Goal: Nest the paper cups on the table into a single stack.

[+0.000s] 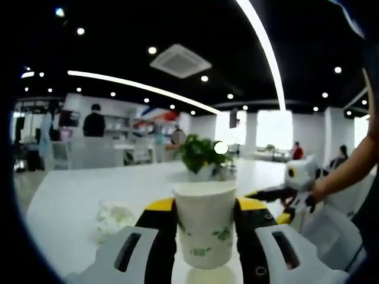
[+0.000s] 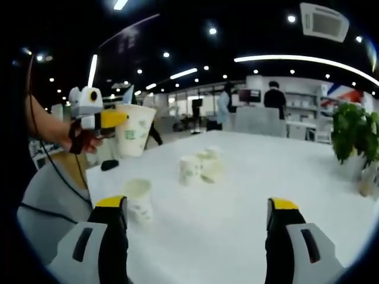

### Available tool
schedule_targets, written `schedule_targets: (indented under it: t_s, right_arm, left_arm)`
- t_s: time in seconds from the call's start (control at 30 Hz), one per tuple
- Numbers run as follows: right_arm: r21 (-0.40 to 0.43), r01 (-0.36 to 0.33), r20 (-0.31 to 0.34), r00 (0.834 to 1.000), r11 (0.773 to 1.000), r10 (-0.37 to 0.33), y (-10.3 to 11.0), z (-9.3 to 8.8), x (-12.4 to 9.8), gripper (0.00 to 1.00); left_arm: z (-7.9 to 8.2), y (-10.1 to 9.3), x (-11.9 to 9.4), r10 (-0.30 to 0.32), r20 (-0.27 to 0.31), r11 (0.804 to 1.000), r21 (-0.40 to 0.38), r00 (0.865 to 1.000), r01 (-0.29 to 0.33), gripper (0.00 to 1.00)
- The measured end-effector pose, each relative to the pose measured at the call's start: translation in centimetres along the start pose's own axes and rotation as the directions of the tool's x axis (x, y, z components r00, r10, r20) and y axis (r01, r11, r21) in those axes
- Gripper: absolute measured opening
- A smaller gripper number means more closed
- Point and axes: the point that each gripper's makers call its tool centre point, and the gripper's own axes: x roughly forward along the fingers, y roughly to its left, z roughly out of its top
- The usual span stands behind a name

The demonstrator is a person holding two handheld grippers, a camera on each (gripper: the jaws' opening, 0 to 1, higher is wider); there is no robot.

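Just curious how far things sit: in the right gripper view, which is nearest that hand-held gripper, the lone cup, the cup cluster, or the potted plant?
1. Lone cup, beside its left jaw.
2. Cup cluster, mid-table.
3. Potted plant, far right.

Left claw (image 1: 204,236) and right claw (image 2: 198,236): white bodies, black jaws with yellow tips, black cable trailing.

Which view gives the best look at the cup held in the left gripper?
The left gripper view: the held cup stands upright, close and centred between the left gripper's jaws, with its green print clear. The right gripper view shows the same cup small and far off at the left, tilted, beside a hand.
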Motion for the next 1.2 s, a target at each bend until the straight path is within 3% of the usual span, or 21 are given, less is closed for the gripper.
schedule_targets:
  t_s: [0.37, 0.43, 0.7, 1.2]
  right_arm:
    - [0.006, 0.008, -0.007, 1.0, 1.0, -0.008, -0.1, -0.4, -0.4, 0.96]
    - [0.006, 0.006, -0.01, 1.0, 1.0, -0.006, 0.1, -0.5, -0.3, 0.96]
    - [0.003, -0.002, -0.003, 1.0, 1.0, 0.002, 0.4, -0.1, 0.0, 0.96]
    - [0.014, -0.005, -0.013, 1.0, 1.0, 0.005, 0.3, -0.8, 0.1, 0.95]
  left_arm:
    - [-1.6, 0.6, 0.1, 0.005, -0.002, 0.999, -0.034, 1.0, -0.005, 0.35]
    - [-2.8, 0.6, 0.3, 0.006, -0.042, 1.0, -0.016, 0.999, -0.006, 0.34]
    - [-4.3, 0.0, 1.0, -0.012, -0.072, 1.0, -0.025, 0.997, 0.01, 0.34]
    - [-8.1, -0.3, 0.5, -0.017, -0.158, 0.999, -0.035, 0.987, 0.012, 0.36]
